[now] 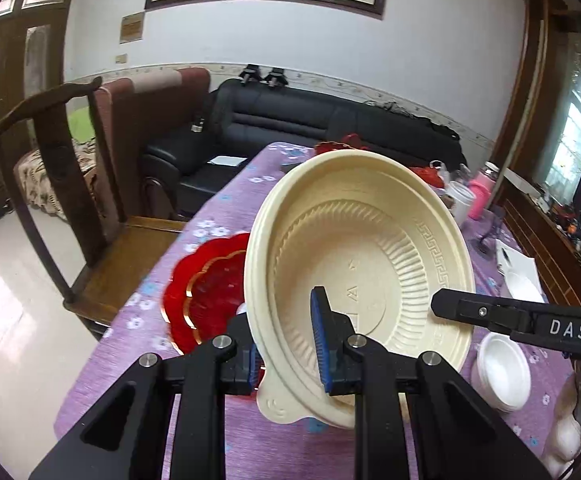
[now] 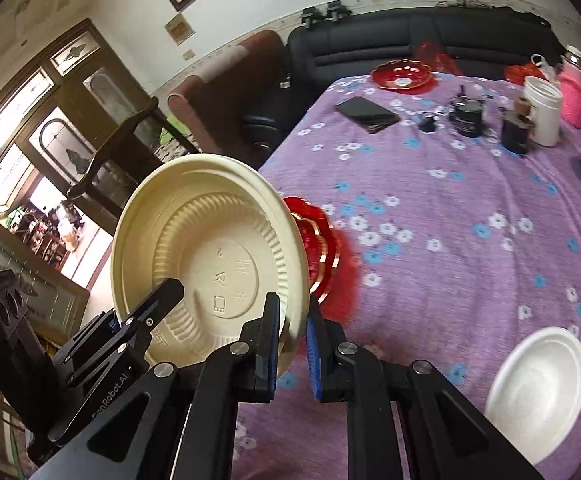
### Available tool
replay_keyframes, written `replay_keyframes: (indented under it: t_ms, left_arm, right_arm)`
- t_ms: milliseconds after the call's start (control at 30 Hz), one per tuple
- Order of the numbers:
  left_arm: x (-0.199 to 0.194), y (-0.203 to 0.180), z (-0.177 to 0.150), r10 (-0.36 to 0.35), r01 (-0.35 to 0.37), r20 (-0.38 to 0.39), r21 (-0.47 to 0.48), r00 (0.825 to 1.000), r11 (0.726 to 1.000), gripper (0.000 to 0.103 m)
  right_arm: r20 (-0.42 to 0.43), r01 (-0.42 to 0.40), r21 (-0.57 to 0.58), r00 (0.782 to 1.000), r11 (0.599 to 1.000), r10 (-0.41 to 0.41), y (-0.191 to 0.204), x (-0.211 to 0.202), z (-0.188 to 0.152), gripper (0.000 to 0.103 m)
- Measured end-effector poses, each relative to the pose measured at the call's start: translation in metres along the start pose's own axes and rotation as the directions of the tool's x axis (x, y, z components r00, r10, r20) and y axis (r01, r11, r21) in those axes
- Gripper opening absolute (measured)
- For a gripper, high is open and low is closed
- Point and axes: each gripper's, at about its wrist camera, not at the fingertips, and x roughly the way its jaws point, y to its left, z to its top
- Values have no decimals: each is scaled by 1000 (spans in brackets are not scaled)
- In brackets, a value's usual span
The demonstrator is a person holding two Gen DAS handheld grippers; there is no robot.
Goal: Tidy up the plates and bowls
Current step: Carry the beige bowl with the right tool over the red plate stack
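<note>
Cream ribbed bowl [image 1: 370,256]; red gold-edged plates [image 1: 206,292]; purple floral tablecloth [image 2: 450,216].

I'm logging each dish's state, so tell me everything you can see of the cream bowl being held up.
The cream bowl looks like thin moulded plastic or pulp: round, with a ribbed inner wall, a key-pattern band under a wide rim, embossed marks on its flat base and a small tab at the rim. It is lifted off the purple tablecloth and tilted steeply, its inside facing both cameras. The left gripper clamps its rim near the tab; the right gripper straddles the opposite rim. The red plates lie behind it.
</note>
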Motion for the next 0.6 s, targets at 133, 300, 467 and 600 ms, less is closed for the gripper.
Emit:
replay_keyframes:
  t_ms: [133,300,467,600]
  left_arm:
    - [10,10,4,34,-34,-7,-4,999,999,21]
    - [31,20,9,66,-66,-38,-6,997,998,21]
    - [68,36,18,109,-111,-84,-13,990,994,21]
    - [97,49,14,130,-135,-147,-30,981,990,21]
  right_arm:
    - [-9,-14,3,1000,1000,14,6,17,6,15]
    - [-18,-1,15,1000,1000,1,7,38,18,15]
    - [-35,26,31,999,999,-25,5,66,34,15]
    - [-63,42,42,997,998,-39,3,92,42,15]
